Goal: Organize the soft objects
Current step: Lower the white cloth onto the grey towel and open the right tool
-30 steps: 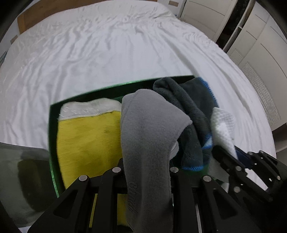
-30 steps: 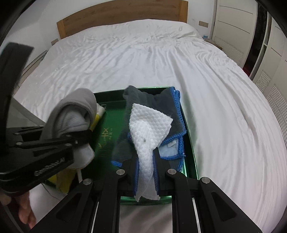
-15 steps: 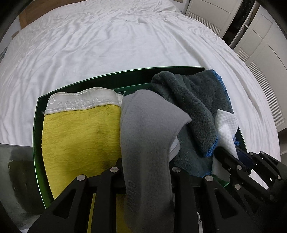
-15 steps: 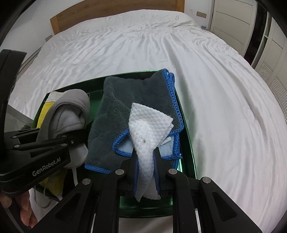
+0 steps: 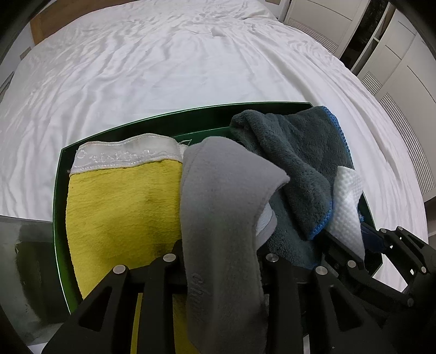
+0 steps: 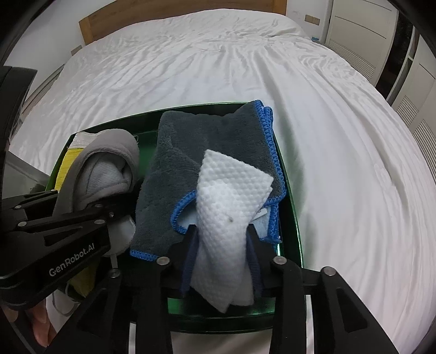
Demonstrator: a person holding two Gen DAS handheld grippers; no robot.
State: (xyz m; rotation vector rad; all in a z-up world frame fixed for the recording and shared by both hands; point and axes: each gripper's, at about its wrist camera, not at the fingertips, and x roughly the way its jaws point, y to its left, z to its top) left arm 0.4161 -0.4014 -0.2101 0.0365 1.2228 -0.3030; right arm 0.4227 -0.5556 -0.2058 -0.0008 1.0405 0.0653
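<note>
A green tray [image 5: 58, 190] [image 6: 288, 196] lies on the white bed. A yellow towel [image 5: 122, 212] [image 6: 65, 168] fills its left half, and a dark grey cloth with blue edging [image 5: 299, 152] [image 6: 218, 141] its right half. My left gripper [image 5: 219, 245] [image 6: 120, 212] hangs over the tray's middle, pads on a grey fleece piece [image 5: 226, 196] [image 6: 109, 152]; its jaws are opening slowly. My right gripper [image 6: 222, 234] [image 5: 329, 237] is low over the dark cloth. Its jaws are opening, with a white dimpled cloth [image 6: 226, 201] [image 5: 346, 207] standing loosely between them.
The rumpled white sheet [image 6: 218, 68] spreads all around the tray. A wooden headboard [image 6: 177, 24] is at the far end and white wardrobe doors [image 6: 354, 32] stand at the right. A grey shiny surface [image 5: 27, 245] sits left of the tray. A fingertip [image 6: 41, 326] shows bottom left.
Both grippers have sunk toward the tray. The dark cloth, bunched up before, now lies spread in the tray's right half. The right jaws have widened around the white cloth.
</note>
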